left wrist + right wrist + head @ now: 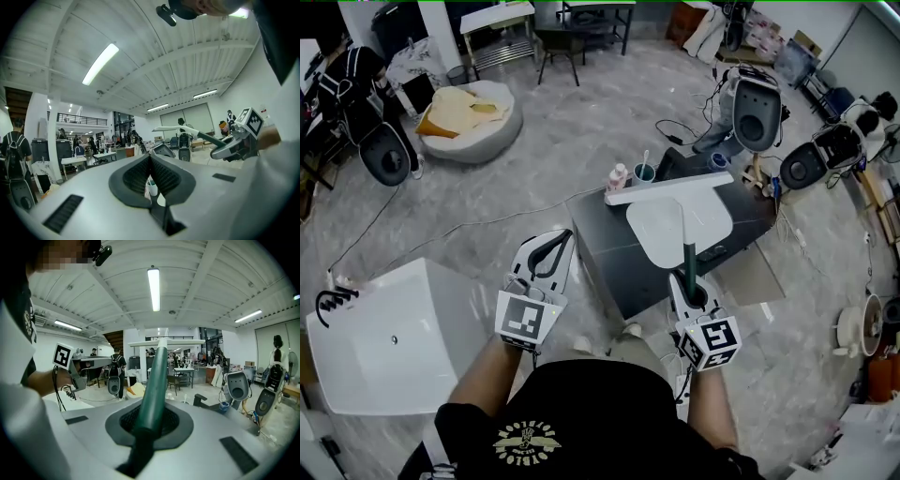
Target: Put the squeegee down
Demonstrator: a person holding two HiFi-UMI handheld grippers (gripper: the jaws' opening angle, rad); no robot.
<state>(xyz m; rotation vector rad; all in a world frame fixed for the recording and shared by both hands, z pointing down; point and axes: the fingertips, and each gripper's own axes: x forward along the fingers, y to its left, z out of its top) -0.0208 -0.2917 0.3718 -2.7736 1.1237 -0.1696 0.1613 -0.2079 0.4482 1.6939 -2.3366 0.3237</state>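
Note:
The squeegee has a dark green handle and a long white blade. My right gripper is shut on the handle's lower end and holds the squeegee over the dark cabinet, the blade above the white basin. In the right gripper view the handle rises from between the pads of the right gripper to the blade. My left gripper hangs left of the cabinet, its tips together, nothing held. The left gripper view shows the left gripper shut, and the squeegee to the right.
A cup with a toothbrush and a small bottle stand at the cabinet's far edge. A white tub with a black faucet sits at lower left. Cables cross the grey floor. Machines stand beyond the cabinet.

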